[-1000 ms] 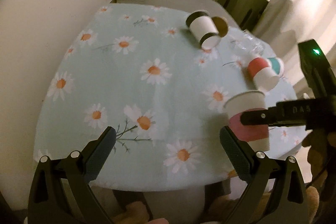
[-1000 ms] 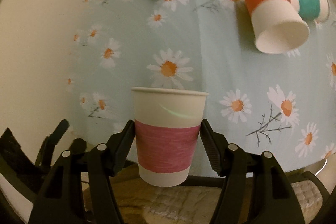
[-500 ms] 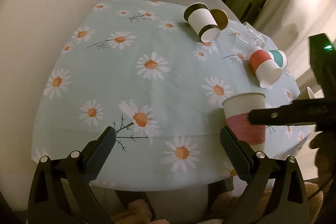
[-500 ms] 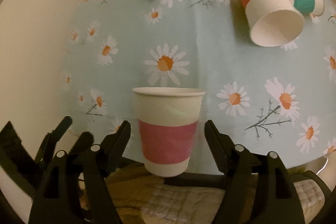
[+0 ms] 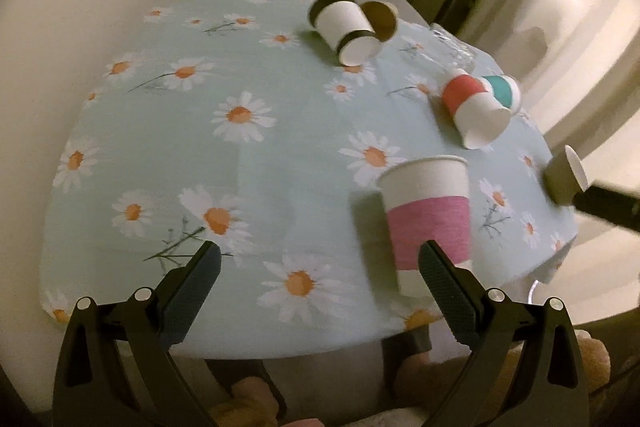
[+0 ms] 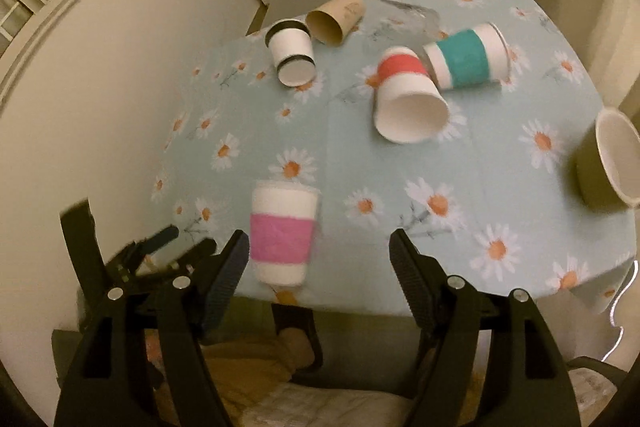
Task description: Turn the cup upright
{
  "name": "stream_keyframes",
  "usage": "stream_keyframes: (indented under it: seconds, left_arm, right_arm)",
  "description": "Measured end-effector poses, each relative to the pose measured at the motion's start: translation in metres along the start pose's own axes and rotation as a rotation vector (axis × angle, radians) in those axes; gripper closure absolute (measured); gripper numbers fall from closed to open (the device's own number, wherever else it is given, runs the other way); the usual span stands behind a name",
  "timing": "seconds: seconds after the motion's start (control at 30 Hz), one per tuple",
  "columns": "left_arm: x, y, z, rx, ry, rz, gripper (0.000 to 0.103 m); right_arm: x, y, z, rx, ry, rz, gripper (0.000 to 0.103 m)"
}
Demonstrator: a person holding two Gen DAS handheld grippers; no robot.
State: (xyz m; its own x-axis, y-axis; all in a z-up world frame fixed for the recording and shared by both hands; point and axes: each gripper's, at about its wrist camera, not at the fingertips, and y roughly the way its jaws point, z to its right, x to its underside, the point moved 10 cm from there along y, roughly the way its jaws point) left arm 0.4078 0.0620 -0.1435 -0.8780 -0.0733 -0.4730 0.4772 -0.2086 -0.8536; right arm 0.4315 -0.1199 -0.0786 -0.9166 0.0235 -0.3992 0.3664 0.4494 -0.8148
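Note:
A white paper cup with a pink band stands upright, mouth up, near the front edge of the daisy tablecloth; it also shows in the right wrist view. My right gripper is open and empty, pulled back from the cup, which sits just inside its left finger. My left gripper is open and empty over the front edge, with the cup behind its right finger.
Several cups lie on their sides: a black-banded one, a brown one, a red-banded one and a teal-banded one. A tan cup lies at the right edge. A clear glass lies at the back.
My right gripper has let go of the pink-banded cup, opened wide and drawn back and to the right. The cup now stands free on the table. My left gripper stayed open.

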Motion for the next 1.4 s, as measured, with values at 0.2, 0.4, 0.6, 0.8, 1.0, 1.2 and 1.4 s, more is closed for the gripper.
stream_keyframes:
  seconds: [0.2, 0.4, 0.6, 0.8, 1.0, 1.2, 1.4]
  left_arm:
    - [-0.004, -0.003, 0.023, 0.099, -0.057, -0.073, 0.007]
    - [-0.019, 0.001, 0.053, 0.061, -0.006, -0.130, 0.007]
    - [-0.020, 0.035, 0.069, -0.015, 0.017, -0.237, 0.007]
    - [-0.022, 0.058, 0.069, -0.048, -0.023, -0.305, 0.008]
    - [-0.021, 0.076, 0.070, -0.085, 0.005, -0.352, 0.022]
    - [-0.019, 0.085, 0.076, -0.084, 0.015, -0.359, 0.036]
    - [-0.021, 0.084, 0.081, -0.088, 0.016, -0.340, 0.038]
  right_arm:
    - [0.019, 0.001, 0.022, -0.009, -0.007, 0.057, 0.031]
    - [0.023, 0.006, 0.034, -0.053, 0.002, 0.057, 0.031]
    - [0.029, 0.009, 0.049, -0.075, 0.010, 0.032, 0.031]
    - [0.041, 0.003, 0.042, -0.123, -0.013, 0.014, 0.031]
    - [0.043, -0.004, 0.040, -0.157, -0.009, 0.017, 0.031]
    - [0.044, -0.006, 0.040, -0.164, -0.010, 0.017, 0.031]
    - [0.046, -0.003, 0.042, -0.156, -0.005, 0.007, 0.031]
